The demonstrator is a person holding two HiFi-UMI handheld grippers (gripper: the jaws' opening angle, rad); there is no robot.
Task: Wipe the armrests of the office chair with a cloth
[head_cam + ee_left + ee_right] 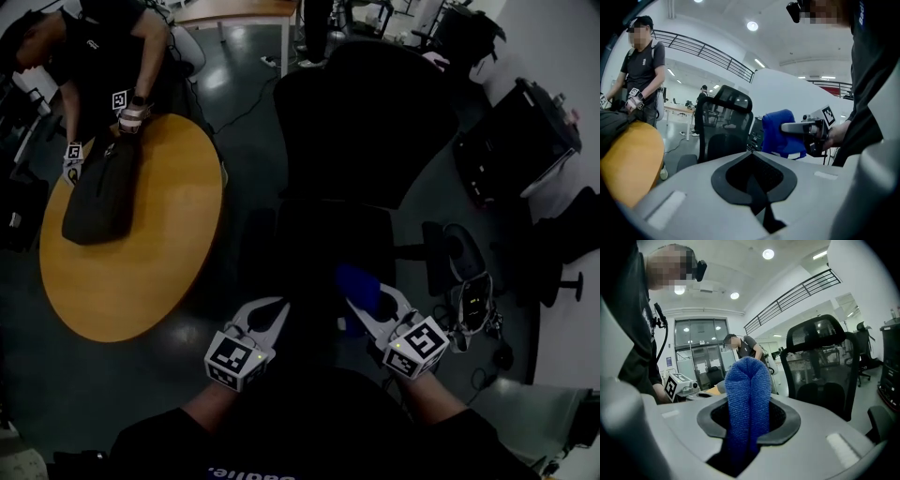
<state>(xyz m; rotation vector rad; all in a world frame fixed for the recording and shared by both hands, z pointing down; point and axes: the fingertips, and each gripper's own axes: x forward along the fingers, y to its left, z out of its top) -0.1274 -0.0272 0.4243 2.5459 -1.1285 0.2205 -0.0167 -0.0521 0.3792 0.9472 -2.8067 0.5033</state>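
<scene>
A black mesh office chair [366, 122] stands straight ahead of me, its seat [337, 239] just beyond both grippers. Its right armrest [438, 258] shows as a dark pad to the right of the seat. My right gripper [375, 305] is shut on a folded blue cloth [361, 286], held above the seat's front right. The cloth [747, 399] sticks up between the jaws in the right gripper view, with the chair [818, 366] behind it. My left gripper [267, 314] hovers at the seat's front left, jaws together and holding nothing. The left gripper view shows the chair [724, 124] and the cloth [780, 133].
A round wooden table [159, 244] stands to the left with a black bag [98, 192] on it, and another person [112, 56] works there with grippers. Right of the chair are a second chair's base [469, 291] and a black cabinet [511, 141]. Cables run over the dark floor.
</scene>
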